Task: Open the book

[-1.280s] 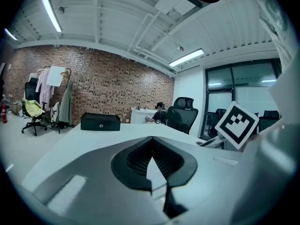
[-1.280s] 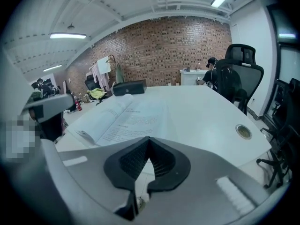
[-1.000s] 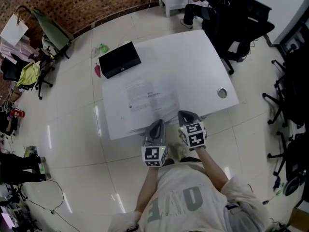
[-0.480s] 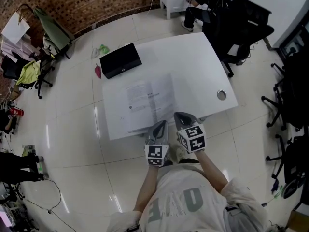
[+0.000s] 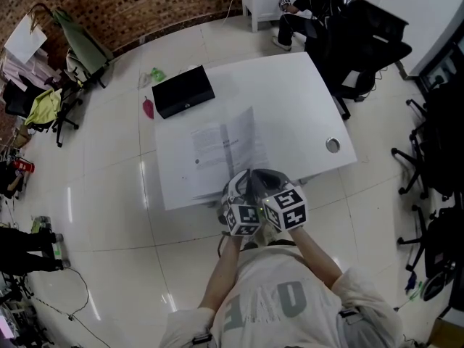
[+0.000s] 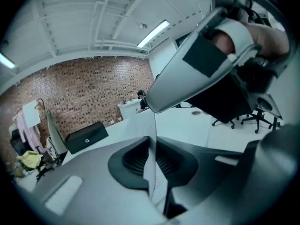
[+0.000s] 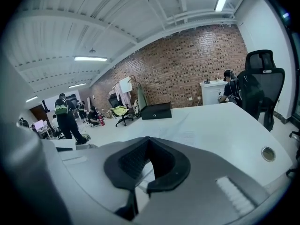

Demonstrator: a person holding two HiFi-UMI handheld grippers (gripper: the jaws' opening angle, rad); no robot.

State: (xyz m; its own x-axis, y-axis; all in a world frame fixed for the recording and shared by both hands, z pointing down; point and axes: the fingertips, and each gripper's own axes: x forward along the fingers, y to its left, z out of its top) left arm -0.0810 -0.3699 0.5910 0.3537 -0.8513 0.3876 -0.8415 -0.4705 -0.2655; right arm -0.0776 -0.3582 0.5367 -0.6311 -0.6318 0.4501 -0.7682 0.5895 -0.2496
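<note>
The open book (image 5: 216, 147) lies on the white table (image 5: 297, 100), and one page (image 5: 245, 133) stands up from it on edge. Both grippers meet at the table's near edge. My left gripper (image 5: 243, 185) is rolled on its side. Its jaws are opening, and the thin page (image 6: 151, 168) runs between the pads with a slight gap on each side. My right gripper (image 5: 264, 180) is shut on that page. In the left gripper view the right gripper (image 6: 197, 64) reaches down to the page's upper edge. White paper (image 7: 142, 172) shows between the right gripper's (image 7: 147, 142) pads.
A black box (image 5: 181, 90) sits at the table's far left corner, also the black box (image 7: 156, 110) in the right gripper view. A round cable hole (image 5: 332, 145) is near the right edge. A black office chair (image 5: 362, 35) stands beyond the table. A person (image 5: 301, 6) sits at a far desk.
The two grippers have drawn together at the book's near edge. The left one has rolled over. The page has risen from nearly flat to standing on edge.
</note>
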